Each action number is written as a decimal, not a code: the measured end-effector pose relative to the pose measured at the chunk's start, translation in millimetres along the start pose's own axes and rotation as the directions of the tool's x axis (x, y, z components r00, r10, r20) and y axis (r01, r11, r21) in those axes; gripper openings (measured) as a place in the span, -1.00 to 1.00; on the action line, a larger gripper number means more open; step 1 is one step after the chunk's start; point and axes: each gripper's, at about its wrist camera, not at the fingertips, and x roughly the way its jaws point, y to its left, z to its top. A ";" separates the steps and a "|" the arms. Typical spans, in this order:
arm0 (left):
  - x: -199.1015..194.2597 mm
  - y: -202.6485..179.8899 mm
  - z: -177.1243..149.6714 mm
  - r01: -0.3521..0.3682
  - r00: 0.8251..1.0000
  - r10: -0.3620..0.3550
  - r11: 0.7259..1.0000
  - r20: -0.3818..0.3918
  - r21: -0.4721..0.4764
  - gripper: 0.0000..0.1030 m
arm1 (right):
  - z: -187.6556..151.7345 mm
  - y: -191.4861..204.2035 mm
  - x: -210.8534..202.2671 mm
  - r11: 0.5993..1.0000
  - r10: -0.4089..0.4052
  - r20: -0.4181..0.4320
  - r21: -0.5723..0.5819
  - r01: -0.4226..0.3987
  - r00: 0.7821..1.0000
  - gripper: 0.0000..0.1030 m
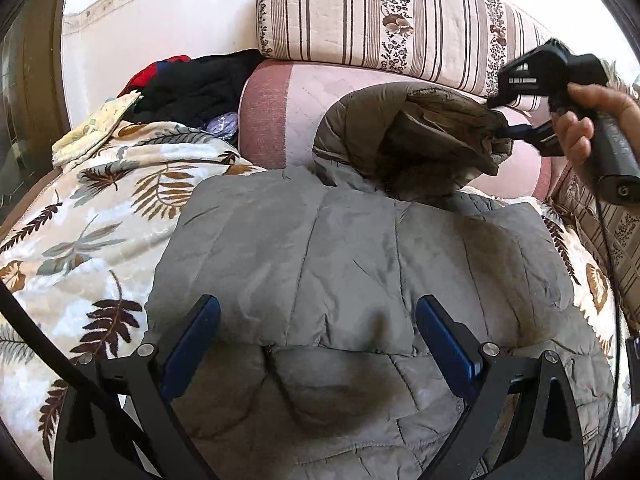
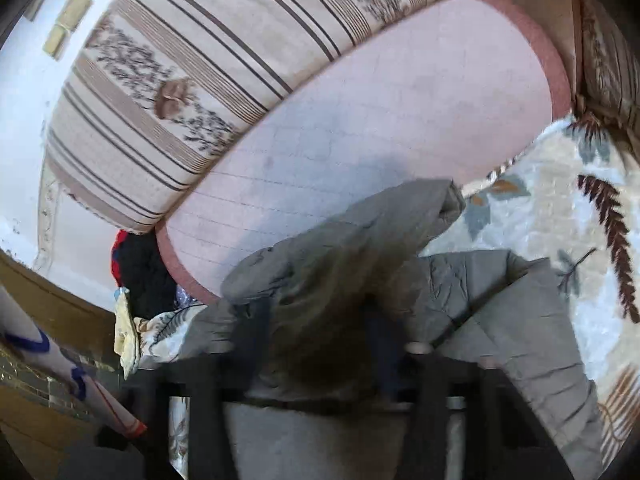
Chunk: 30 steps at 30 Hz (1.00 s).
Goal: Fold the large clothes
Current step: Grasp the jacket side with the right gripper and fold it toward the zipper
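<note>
Left gripper [image 1: 318,344] at 6 o'clock, jaws apart, hovering over grey padded jacket [image 1: 360,256] lying on leaf-print blanket [image 1: 80,220]. Sleeves seem folded in. Right gripper [image 1: 502,120] at 2 o'clock, clamped on hood [image 1: 404,136], lifting it. Hood fold, final halving left.

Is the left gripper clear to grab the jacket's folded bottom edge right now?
Probably yes: the left gripper stands open just above the grey jacket, nothing between them; the right gripper holds the hood farther off.
</note>
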 end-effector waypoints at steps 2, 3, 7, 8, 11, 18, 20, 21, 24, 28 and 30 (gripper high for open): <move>1.0 1.1 0.6 -0.006 1.000 0.006 1.000 0.000 -0.002 0.90 | -4.9 -3.4 7.5 0.999 0.035 -0.015 0.004 -0.035 0.999 -0.75; 1.1 1.4 1.2 -0.008 1.000 0.008 1.000 0.001 -0.005 0.90 | -10.2 -2.5 3.8 1.000 0.028 0.004 -0.011 -0.028 1.000 -0.77; -3.7 6.5 3.2 -0.009 1.000 0.009 1.000 0.014 -0.028 0.90 | -44.4 4.4 -27.1 0.988 0.154 0.037 -0.026 -0.153 0.987 -0.85; -5.6 8.3 3.9 -0.012 1.000 0.012 0.999 0.019 -0.033 0.90 | -57.3 8.4 -40.3 0.982 0.185 0.045 -0.047 -0.183 0.982 -0.86; -15.7 19.9 6.8 -0.016 0.998 0.020 0.997 0.054 -0.080 0.90 | -97.9 15.2 -80.5 0.969 0.233 0.071 -0.105 -0.225 0.970 -0.88; -38.2 47.3 11.7 0.036 0.991 -0.005 0.974 0.135 -0.224 0.90 | -207.7 -8.4 -143.4 0.954 0.275 0.032 -0.136 -0.269 0.961 -0.88; -42.3 41.7 10.9 0.056 0.987 -0.023 0.976 0.157 -0.211 0.90 | -240.4 -20.9 -140.6 0.962 0.231 0.029 -0.157 -0.224 0.972 -0.88; -41.5 37.1 10.9 0.067 0.987 -0.037 0.979 0.157 -0.194 0.90 | -249.0 -26.5 -135.8 0.966 0.209 0.029 -0.163 -0.202 0.977 -0.88; -33.2 16.6 6.9 0.117 0.985 -0.098 0.984 0.142 -0.132 0.90 | -264.9 -51.4 -96.2 0.981 0.126 -0.020 -0.144 -0.127 0.992 -0.89; 7.7 -10.5 -6.3 0.140 0.990 -0.140 0.988 0.014 -0.065 0.90 | -269.8 -77.5 -59.7 0.990 0.086 -0.070 -0.102 -0.092 0.994 -0.89; 30.4 -18.8 -12.1 0.103 0.992 -0.104 0.994 -0.068 -0.031 0.90 | -267.7 -81.7 -54.7 0.989 0.085 -0.072 -0.111 -0.093 0.994 -0.88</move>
